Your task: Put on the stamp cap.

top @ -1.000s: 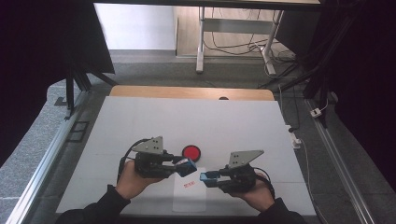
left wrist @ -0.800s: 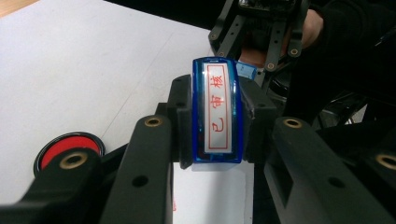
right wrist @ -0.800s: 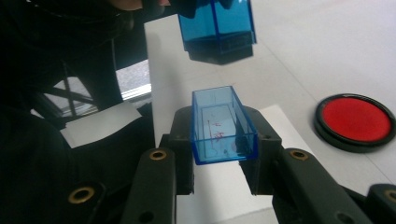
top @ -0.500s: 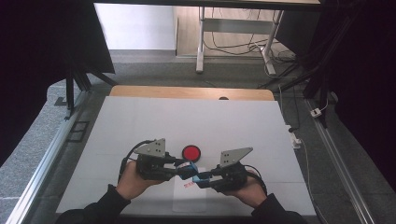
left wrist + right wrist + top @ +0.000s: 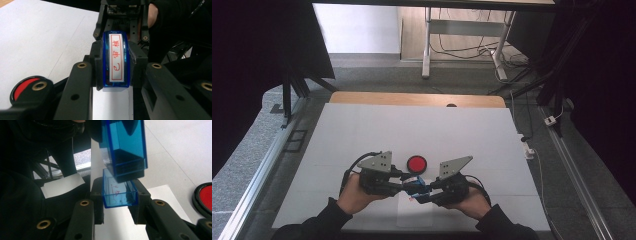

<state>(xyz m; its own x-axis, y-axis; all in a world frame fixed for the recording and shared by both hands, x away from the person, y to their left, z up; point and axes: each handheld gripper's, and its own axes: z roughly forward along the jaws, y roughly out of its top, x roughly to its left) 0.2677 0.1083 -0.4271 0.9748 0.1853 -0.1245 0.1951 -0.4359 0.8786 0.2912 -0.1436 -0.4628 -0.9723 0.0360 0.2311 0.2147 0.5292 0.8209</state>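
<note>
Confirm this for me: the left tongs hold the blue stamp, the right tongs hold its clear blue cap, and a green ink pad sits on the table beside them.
One detail is wrong: the ink pad is red, not green, as the high view shows. The rest stands: the left tongs hold the blue stamp, and the right tongs hold its clear blue cap.

Lab recording booth: black curtains (image 5: 257,60), white-covered table (image 5: 362,130), cables (image 5: 452,47).

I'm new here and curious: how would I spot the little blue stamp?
Start at the white table and go to its near edge, where two hands meet. Between their grippers, just below the round red ink pad, sits the blue stamp: clear blue plastic, red characters on its white face.
</note>
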